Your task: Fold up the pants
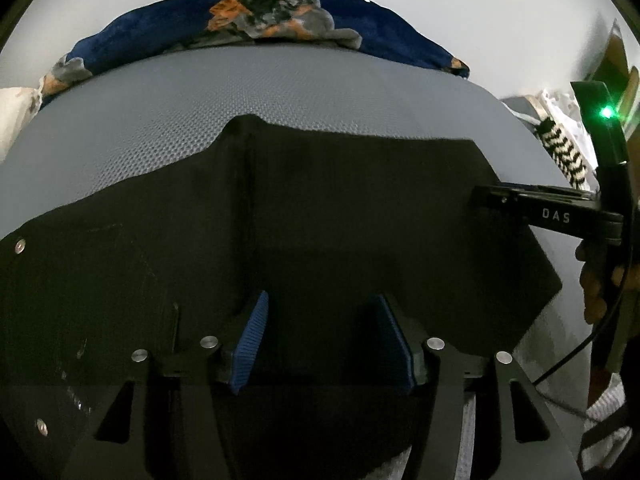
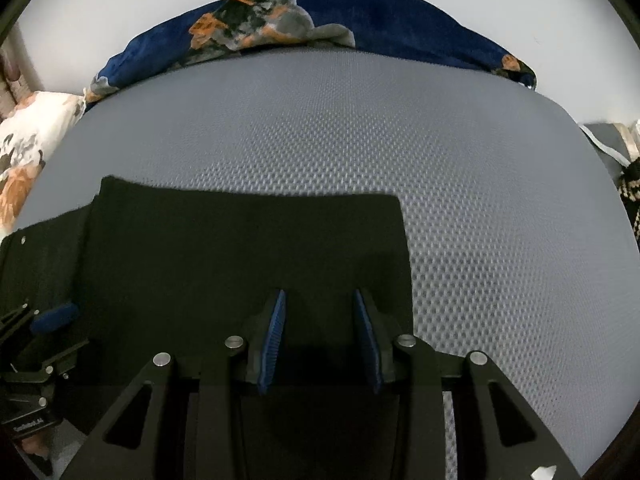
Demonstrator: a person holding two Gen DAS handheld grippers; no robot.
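Black pants [image 1: 320, 216] lie flat on a grey mesh bed surface [image 1: 280, 92]. They also show in the right wrist view [image 2: 240, 248], with a straight far edge and a right edge. My left gripper [image 1: 320, 304] is open over the near part of the pants, its blue pads apart. My right gripper [image 2: 319, 300] is open over the pants' near right part, close to their right edge. The right gripper also shows at the right of the left wrist view [image 1: 476, 196]. A blue pad of the left gripper [image 2: 56, 317] shows at the left of the right wrist view.
A dark blue floral blanket [image 1: 264, 16] lies bunched along the far edge of the bed, against a white wall. A white floral pillow [image 2: 28, 136] is at the far left. A black-and-white patterned cloth [image 1: 564, 152] lies at the right edge of the bed.
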